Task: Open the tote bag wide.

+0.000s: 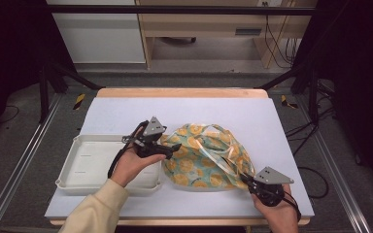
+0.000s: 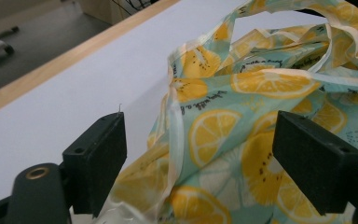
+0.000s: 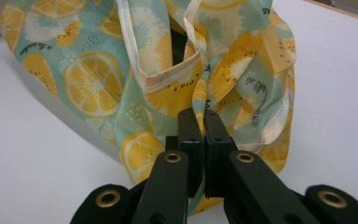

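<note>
Fabric bag [image 1: 204,158], teal with yellow lemon-slice print and cream-edged handles, lies crumpled at the middle of the desk [image 1: 252,116]. Right claw [image 3: 204,122] pinches a handle strip; left claw [image 2: 200,154] stands spread at the bag's left edge. White sheet covers the desk; white tray [image 1: 85,165] at left; grey floor beyond.

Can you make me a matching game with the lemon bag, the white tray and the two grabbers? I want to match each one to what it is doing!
Things:
1. left gripper
2. right gripper
3. lemon-print bag
4. white tray

States:
A. lies crumpled in the middle of the table
B. jaws wide open at the bag's edge
C. sits at the left side of the table, nothing inside
D. jaws shut on a fold of the bag

Pairs: 1-B, 2-D, 3-A, 4-C
</note>
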The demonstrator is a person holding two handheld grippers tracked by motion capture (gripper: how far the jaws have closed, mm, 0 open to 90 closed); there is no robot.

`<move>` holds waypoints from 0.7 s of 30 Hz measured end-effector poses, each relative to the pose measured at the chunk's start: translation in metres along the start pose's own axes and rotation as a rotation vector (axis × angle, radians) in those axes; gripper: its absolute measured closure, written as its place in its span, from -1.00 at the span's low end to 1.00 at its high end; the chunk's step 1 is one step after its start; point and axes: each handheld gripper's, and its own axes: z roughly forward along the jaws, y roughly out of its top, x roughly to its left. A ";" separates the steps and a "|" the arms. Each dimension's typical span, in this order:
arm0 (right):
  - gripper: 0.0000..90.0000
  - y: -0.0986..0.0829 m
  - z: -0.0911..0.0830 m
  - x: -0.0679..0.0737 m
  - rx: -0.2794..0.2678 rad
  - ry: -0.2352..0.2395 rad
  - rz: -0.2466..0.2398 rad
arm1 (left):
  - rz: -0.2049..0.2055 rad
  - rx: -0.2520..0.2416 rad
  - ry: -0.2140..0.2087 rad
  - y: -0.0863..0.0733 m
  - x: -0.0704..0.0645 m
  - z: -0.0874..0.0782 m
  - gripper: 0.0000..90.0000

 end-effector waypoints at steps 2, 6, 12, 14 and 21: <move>0.97 0.000 0.000 0.000 -0.005 -0.002 -0.001 | 0.001 0.017 -0.014 0.000 0.001 0.004 -0.45; 0.97 0.000 -0.002 -0.001 -0.014 -0.016 0.006 | -0.001 0.085 -0.049 -0.007 -0.003 0.007 0.18; 0.96 0.000 -0.004 -0.005 -0.018 -0.042 0.015 | -0.022 0.039 -0.067 -0.030 -0.016 -0.016 0.89; 0.96 -0.001 -0.005 -0.006 -0.016 -0.060 0.016 | -0.026 0.002 -0.072 -0.042 -0.024 -0.030 1.00; 0.71 -0.001 -0.006 -0.012 -0.023 -0.096 0.041 | 0.066 0.030 -0.009 -0.063 -0.046 -0.039 1.00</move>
